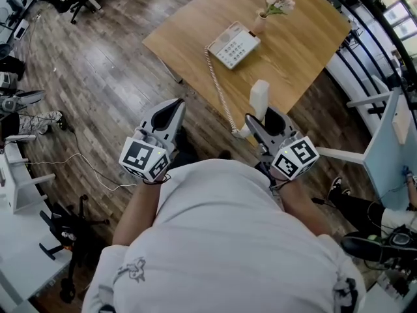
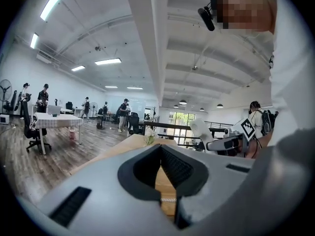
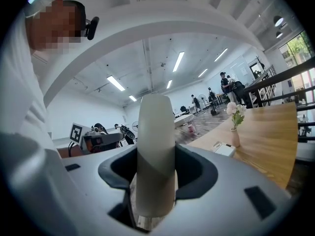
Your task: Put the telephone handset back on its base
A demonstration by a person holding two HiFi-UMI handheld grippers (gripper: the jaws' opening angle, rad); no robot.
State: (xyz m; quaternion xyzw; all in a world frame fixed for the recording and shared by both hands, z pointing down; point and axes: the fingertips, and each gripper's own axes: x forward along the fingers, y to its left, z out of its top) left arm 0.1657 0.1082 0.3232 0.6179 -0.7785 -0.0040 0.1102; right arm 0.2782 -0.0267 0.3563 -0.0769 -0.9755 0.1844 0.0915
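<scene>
The hall is evenly and brightly lit. In the head view, daylight is admitted through the windows [image 1: 397, 8] at the far right, a soft sheen is laid on the wooden floor [image 1: 98, 77] at the left, and no hard shadows are cast on the table [image 1: 313, 38]. Straight lines are bent toward that view's edges. Both gripper views are strongly distorted by a fisheye lens and ringed in black. The ceiling lamps [image 2: 108, 61] are blown out to white. Close to the lenses, the left gripper [image 2: 161, 149], the right gripper [image 3: 156, 168] and the handset [image 3: 155, 127] are rendered soft, its lower part shaded grey; the distant hall is kept sharper.
</scene>
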